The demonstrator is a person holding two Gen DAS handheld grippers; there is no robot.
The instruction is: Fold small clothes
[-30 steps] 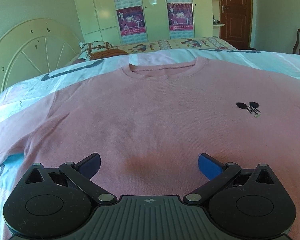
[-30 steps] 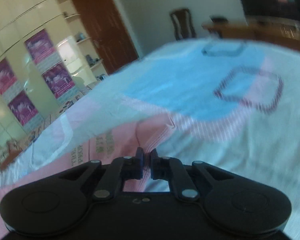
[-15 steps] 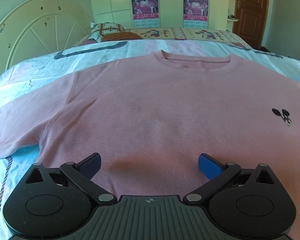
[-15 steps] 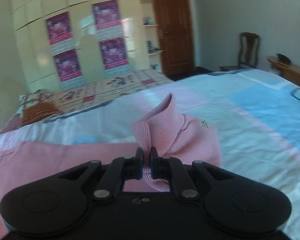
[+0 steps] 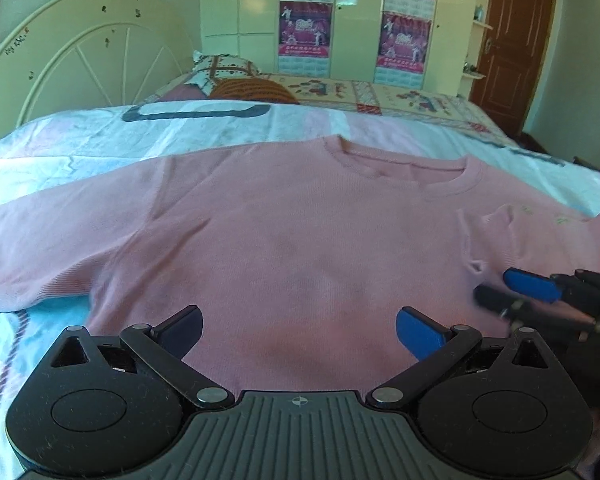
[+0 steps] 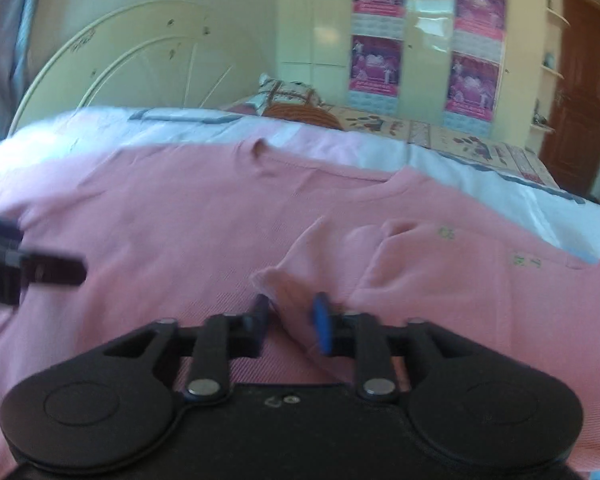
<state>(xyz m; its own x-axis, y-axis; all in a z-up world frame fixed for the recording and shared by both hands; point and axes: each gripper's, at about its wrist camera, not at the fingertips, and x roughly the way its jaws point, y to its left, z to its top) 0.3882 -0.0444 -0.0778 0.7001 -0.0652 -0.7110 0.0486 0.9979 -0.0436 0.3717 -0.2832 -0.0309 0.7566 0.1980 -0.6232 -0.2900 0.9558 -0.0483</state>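
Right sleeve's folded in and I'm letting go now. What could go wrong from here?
1. The folded sleeve cuff stands peaked between the right gripper jaws, which have just been opening; pulling back could snag it and undo the fold.
2. The sleeve lies bunched on the pink sweater, so later folds may trap creases.
3. The left gripper hovers open close by; the two grippers could collide.
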